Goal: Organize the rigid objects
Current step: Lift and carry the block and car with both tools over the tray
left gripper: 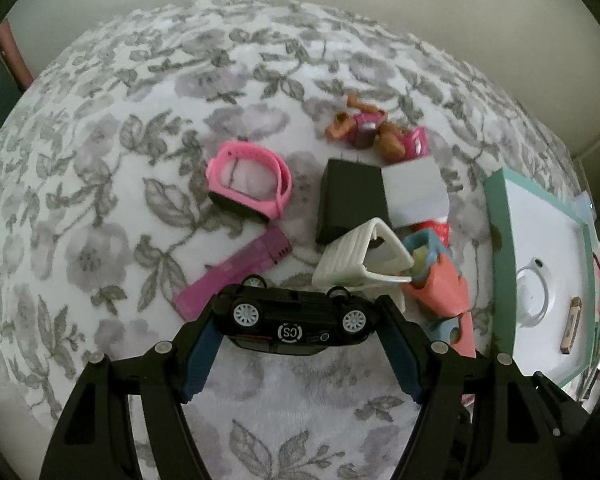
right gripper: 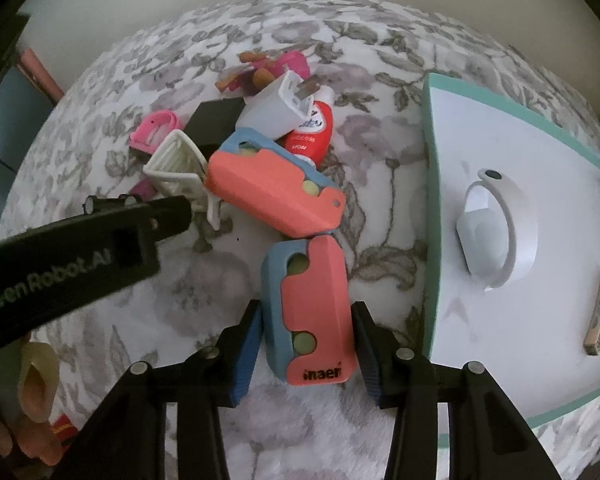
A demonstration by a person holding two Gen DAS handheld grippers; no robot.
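In our left hand-held gripper [left gripper: 298, 322] we hold a black toy car [left gripper: 296, 320], gripped at nose and tail with its wheels facing the camera, just above the flowered blanket [left gripper: 100, 160]. The car looks small, light and stiff, probably with a smooth shell, so we judge that a grip on the two ends can slip or let it swing; taking it across the body, between the wheels, would be safer.

Our right hand-held gripper [right gripper: 306, 342] stands narrow around a coral-and-blue case [right gripper: 312, 312] lying on the blanket. The left pad seems to touch the blue side, while the right pad is just beside the coral side; we cannot tell if it presses already. The case seems a hard plastic block, light and not fragile, and its flat long sides give good places for the pads.

A second case [right gripper: 268, 188] lies touching it in the pile. The tray [right gripper: 432, 200] at the right already carries a white band [right gripper: 500, 232].
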